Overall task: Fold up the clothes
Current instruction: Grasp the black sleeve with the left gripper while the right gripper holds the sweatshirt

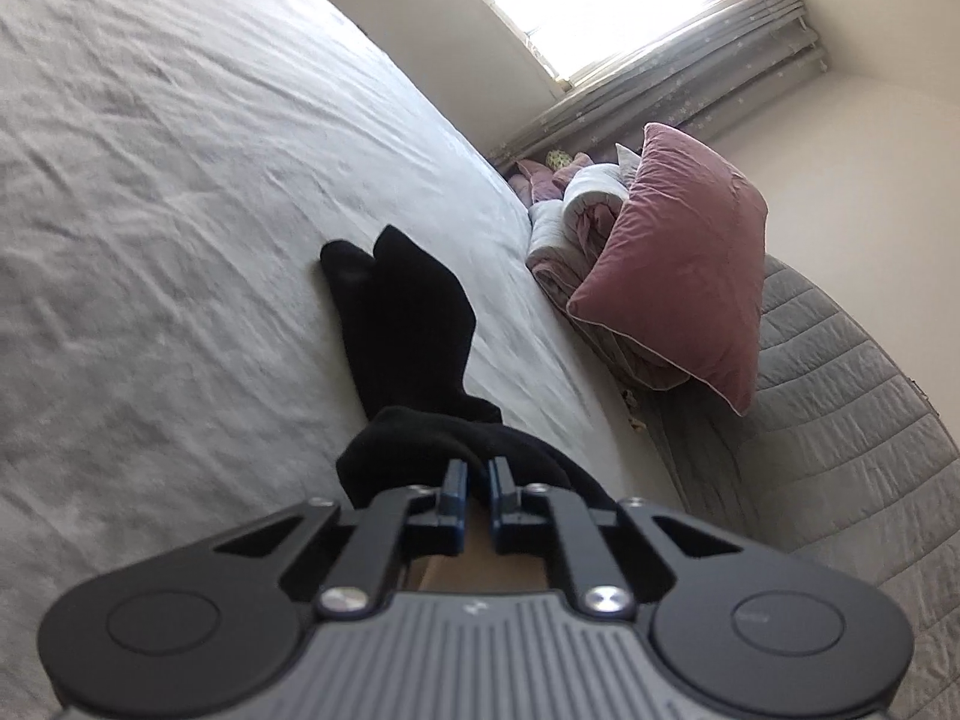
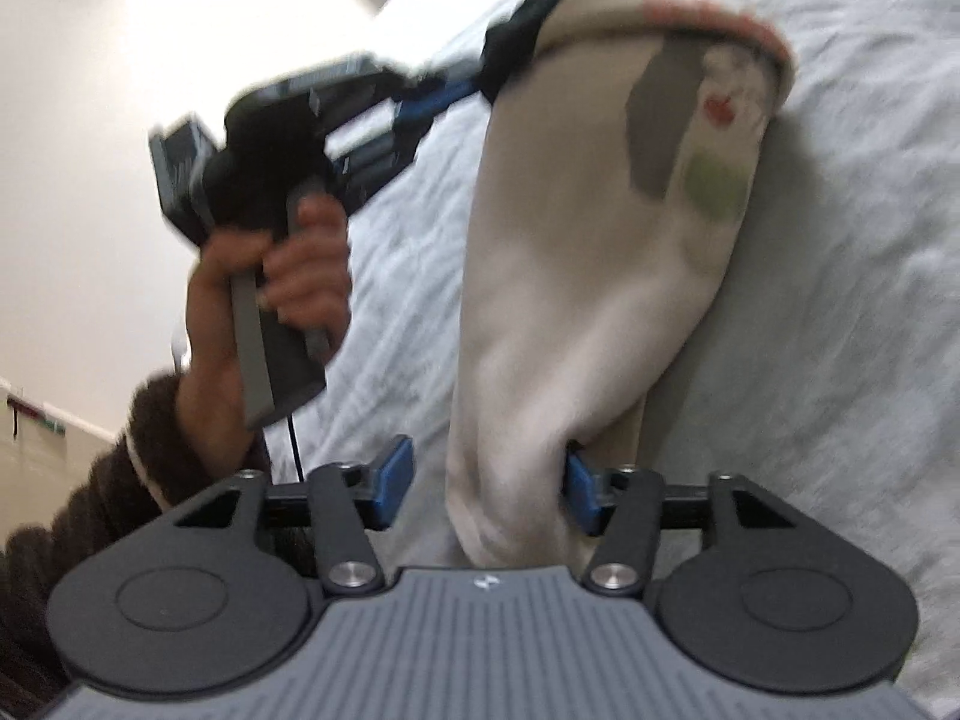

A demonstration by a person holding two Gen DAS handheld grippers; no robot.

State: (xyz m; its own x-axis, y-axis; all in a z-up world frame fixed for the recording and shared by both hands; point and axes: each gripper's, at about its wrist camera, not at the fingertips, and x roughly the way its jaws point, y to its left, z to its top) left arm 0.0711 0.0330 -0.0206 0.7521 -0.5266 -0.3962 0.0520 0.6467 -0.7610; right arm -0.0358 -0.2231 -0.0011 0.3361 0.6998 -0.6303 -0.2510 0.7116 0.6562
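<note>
Near the bed's (image 1: 180, 180) edge, left claw (image 1: 477, 474) pinches black socks (image 1: 408, 312).

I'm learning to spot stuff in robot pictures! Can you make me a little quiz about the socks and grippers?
1. True or false: the left gripper is shut on the black socks.
2. Which lies between the right gripper's open fingers? A) pink pillow B) cream sock C) curtain
3. Fill in: the socks lie on a ___.

Key: 1 true; 2 B, the cream sock; 3 bed.
</note>
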